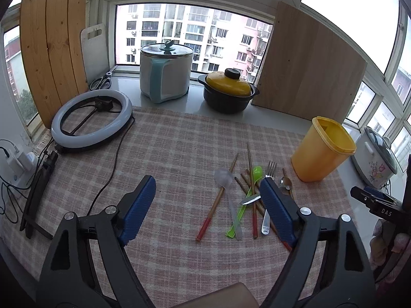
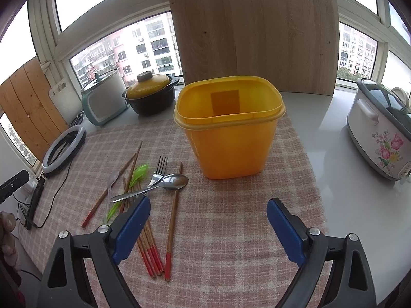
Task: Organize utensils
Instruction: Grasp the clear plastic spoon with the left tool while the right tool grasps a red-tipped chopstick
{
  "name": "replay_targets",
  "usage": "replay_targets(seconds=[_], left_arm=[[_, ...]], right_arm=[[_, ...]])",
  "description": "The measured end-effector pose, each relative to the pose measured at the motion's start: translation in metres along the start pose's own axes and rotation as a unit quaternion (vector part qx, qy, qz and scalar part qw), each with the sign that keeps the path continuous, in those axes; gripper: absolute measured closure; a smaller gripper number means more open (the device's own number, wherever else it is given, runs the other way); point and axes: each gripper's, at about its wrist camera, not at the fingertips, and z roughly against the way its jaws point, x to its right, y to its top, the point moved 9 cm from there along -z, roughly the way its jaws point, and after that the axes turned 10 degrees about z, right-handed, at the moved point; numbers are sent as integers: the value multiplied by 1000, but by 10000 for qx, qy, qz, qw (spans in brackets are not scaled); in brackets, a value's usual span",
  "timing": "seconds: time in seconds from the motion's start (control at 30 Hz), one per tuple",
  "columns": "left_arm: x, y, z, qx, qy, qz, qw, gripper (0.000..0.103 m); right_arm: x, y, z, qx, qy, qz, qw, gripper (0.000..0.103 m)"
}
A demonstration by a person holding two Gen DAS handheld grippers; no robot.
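Both tools, the left tool (image 1: 208, 187) and the right tool (image 2: 208, 206), are wide open and hold nothing. The chopsticks (image 2: 174, 210), fork (image 2: 157, 173), and spoons (image 2: 174, 181) lie in a messy pile on the checked cloth (image 2: 231, 231) on the bench. The yellow tub (image 2: 231, 133) stands just beside them.

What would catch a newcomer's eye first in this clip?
The open yellow plastic container stands upright on the checked tablecloth, dead ahead of the right hand-held gripper, which is open. To its left lies a jumble of red-tipped chopsticks, a metal spoon, a fork and a green plastic spoon.
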Motion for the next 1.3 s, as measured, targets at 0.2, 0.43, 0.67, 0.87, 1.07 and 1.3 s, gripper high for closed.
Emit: replay_targets(seconds=[0.2, 0.43, 0.67, 0.87, 1.07, 1.3], left_arm=[[2, -20, -40, -684, -269, 21, 9973, 48], [18, -42, -81, -1362, -613, -6, 9888, 76], [25, -52, -116, -1789, -700, 58, 9814, 84], [24, -61, -141, -2088, -589, 78, 9762, 90], [27, -67, -159, -2291, -520, 87, 9720, 91], [25, -73, -175, -2412, -369, 86, 9697, 91]], right_arm=[[-15, -13, -29, -459, 375, 61, 9982, 32], [-34, -29, -63, -941, 617, 196, 9935, 45], [-47, -39, -89, -1345, 716, 248, 9880, 64], [-50, -39, -97, -1449, 660, 330, 9867, 66], [-51, -39, -102, -1522, 639, 366, 9856, 68], [-52, -39, -106, -1568, 652, 388, 9847, 68]])
